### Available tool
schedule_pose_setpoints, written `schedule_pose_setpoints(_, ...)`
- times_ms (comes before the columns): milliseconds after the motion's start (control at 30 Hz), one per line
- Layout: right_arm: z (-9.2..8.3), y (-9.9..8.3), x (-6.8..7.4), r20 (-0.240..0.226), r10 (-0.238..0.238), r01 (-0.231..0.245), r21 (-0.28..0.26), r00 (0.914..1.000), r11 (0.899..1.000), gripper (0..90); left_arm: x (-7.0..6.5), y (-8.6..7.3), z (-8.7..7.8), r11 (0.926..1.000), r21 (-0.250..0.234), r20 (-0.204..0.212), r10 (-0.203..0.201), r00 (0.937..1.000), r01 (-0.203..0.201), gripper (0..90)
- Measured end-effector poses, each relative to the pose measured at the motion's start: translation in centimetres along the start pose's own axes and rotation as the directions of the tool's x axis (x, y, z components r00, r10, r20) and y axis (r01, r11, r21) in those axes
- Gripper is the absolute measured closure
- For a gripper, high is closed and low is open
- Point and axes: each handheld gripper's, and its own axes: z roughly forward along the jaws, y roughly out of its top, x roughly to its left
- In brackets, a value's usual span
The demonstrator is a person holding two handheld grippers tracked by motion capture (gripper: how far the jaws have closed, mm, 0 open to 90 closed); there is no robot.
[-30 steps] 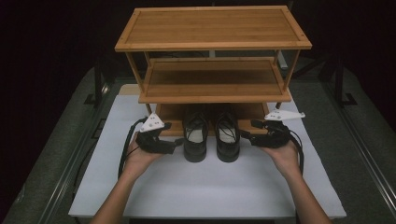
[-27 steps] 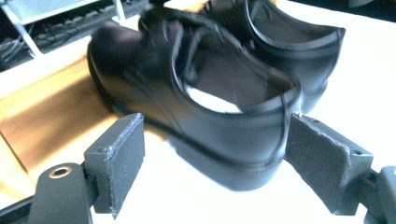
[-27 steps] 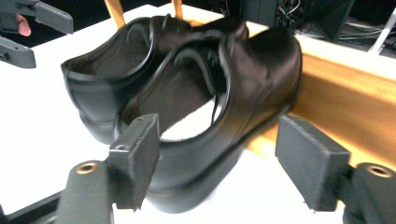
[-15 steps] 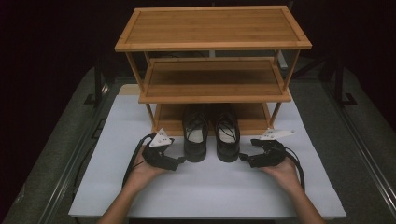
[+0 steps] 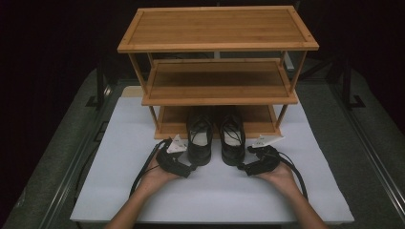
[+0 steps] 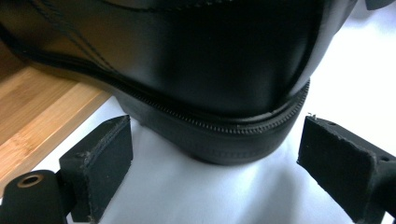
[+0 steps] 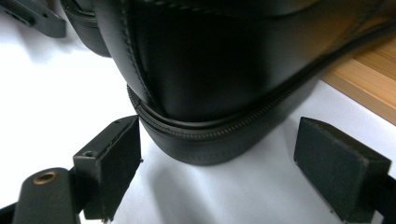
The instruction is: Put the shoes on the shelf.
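we hold the left gripper (image 5: 190, 168) and right gripper (image 5: 243, 168) wide open behind the shoes' (image 5: 199, 138) heels, ready to grasp them by the rack (image 5: 217, 93).

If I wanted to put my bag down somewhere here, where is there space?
The three-tier bamboo shoe rack has its top and middle shelves bare. The white table mat is free left and right of the rack. It is crowded in front, around the pair of black leather shoes and both grippers.
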Motion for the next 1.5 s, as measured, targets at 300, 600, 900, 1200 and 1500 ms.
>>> schedule_pose_setpoints(300,1.0,0.5,1.0,0.005,-0.008,0.008,0.001,1.0000,1.000,16.9,-0.9,0.7,1.0,0.9998,-0.001,0.003,0.021,0.9998,-0.021,13.2)
schedule_pose_setpoints(600,1.4,0.8,1.9,0.050,0.001,0.000,-0.020,0.9988,1.000,18.2,-1.2,1.0,1.5,0.9997,0.019,-0.043,-0.012,0.9990,0.013,15.1)
schedule_pose_setpoints(900,1.1,1.4,2.1,0.054,0.018,-0.017,-0.024,0.9984,1.000,18.5,-1.0,1.4,1.1,0.9986,0.010,-0.030,-0.052,0.9982,0.053,15.1)
schedule_pose_setpoints(1200,0.5,2.3,1.5,0.036,0.041,-0.039,-0.054,0.9985,0.998,18.8,-0.2,2.1,0.6,0.9949,-0.026,-0.009,-0.098,0.9952,0.098,14.9)
schedule_pose_setpoints(1500,1.2,3.6,0.0,0.040,0.073,-0.070,-0.080,0.9965,0.994,19.0,1.8,3.3,1.2,0.9919,-0.043,-0.021,-0.121,0.9925,0.120,14.9)
